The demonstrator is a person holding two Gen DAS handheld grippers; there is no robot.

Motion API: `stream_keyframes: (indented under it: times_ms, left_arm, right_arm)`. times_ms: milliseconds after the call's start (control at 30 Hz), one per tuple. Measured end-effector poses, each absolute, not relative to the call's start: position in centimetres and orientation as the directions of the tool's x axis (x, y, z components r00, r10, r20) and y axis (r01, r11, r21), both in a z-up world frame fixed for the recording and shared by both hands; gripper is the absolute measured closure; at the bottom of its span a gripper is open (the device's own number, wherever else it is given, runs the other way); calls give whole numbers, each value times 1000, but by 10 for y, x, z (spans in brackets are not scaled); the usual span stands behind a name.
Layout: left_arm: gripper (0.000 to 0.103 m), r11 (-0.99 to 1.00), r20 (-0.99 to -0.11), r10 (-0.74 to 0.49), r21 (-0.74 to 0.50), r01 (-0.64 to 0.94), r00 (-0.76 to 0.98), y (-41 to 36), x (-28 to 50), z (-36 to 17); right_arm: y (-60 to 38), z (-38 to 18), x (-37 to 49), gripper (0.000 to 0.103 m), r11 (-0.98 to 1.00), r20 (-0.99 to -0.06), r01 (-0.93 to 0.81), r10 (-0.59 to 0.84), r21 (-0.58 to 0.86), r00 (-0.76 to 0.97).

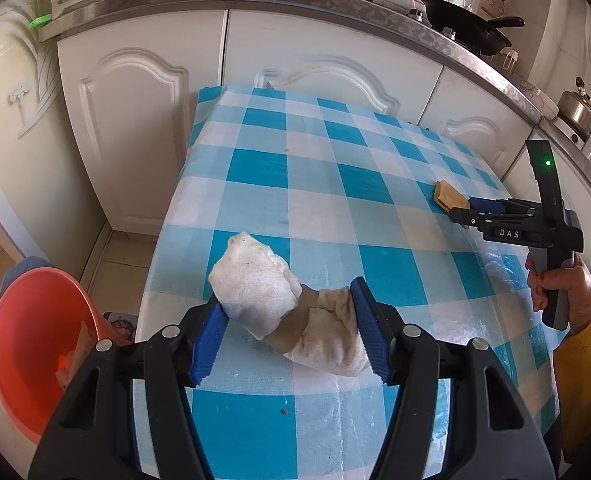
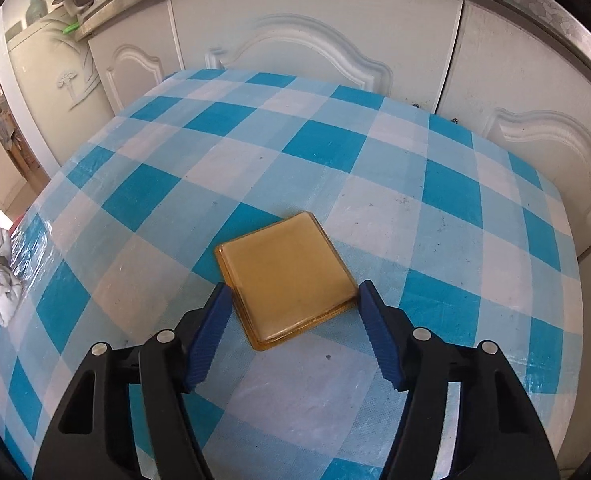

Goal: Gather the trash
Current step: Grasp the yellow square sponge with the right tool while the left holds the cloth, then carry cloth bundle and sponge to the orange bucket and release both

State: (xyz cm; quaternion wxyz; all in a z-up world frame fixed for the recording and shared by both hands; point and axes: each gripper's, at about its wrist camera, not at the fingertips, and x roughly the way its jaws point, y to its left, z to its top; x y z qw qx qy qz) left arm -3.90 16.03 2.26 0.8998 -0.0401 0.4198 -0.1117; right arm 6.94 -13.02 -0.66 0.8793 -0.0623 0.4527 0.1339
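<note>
I see the black-framed left gripper: ribbed blue pads, silver pivot screws. Black right gripper marked "DAS", green LED; yellow sleeve.

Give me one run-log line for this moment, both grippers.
left gripper: open, straddling crumpled white cloth | right gripper: open, straddling flat yellow pad | orange bin: left of table

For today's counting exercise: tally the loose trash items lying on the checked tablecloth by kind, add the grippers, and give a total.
White crumpled cloth wad: 1
Tan flat square packet: 1
Grippers: 2, the left gripper and the right gripper, both open around their items
Total: 4
</note>
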Motion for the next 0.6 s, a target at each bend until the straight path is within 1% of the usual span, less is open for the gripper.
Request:
stream_keyframes:
  times_ms: [133, 300, 533, 600]
  left_arm:
    - [42, 972, -745, -237, -175, 160, 623, 164, -41, 22]
    - [42, 974, -744, -226, -179, 139, 628, 178, -48, 21]
    - [42, 979, -733, -194, -186, 81, 652, 211, -59, 26]
    - [42, 981, -729, -177, -185, 58, 661, 226, -63, 28]
  right_arm:
    - [-122, -7, 57, 38, 957, -809, -289, 186, 21, 557]
    - [-107, -6, 35, 38, 960, -792, -272, 217, 67, 570]
    - [-63, 0, 3, 38, 943, -763, -294, 302, 154, 571]
    - [-44, 5, -5, 38, 935, -755, -318, 320, 155, 573]
